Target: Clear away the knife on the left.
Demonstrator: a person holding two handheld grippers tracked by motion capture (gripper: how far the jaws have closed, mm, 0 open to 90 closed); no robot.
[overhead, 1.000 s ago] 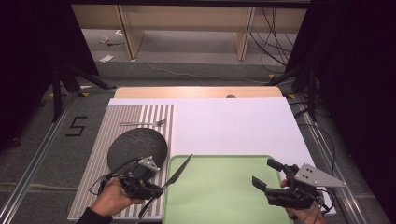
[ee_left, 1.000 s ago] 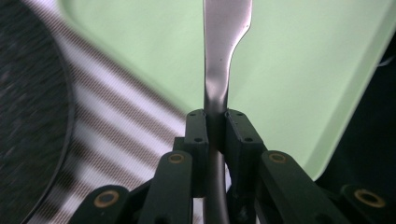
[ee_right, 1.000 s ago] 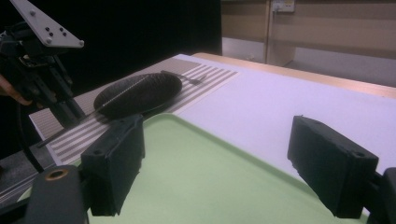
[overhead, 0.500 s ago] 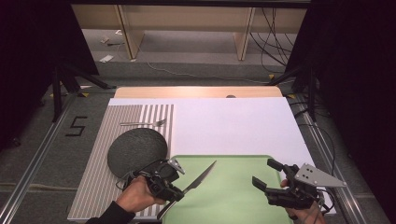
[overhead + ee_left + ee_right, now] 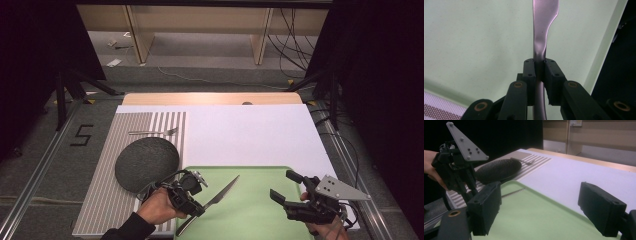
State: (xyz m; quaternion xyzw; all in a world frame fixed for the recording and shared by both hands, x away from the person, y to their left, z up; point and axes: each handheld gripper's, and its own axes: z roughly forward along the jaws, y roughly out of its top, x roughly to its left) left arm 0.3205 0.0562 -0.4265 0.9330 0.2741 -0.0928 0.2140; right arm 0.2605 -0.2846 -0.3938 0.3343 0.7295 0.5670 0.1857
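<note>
Left gripper (image 5: 192,200) clamps our slim steel table knife (image 5: 220,192) by its handle, blade over the pale green plastic tray (image 5: 250,220) — right gripper (image 5: 287,192) wide, empty. We should lower it flat, releasing gently.

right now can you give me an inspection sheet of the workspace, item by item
Surface: white tabletop with a striped mat at its left and a green tray at the near edge.
Job's things: knife held over the tray; dark round plate and fork on the mat.
Clutter: nothing seen on the table.
Grippers: left gripper shut on the knife's handle; right gripper open over the tray.
Cables: several on the floor beyond the table.
Surroundings: dark curtains at both sides, wooden furniture behind.
</note>
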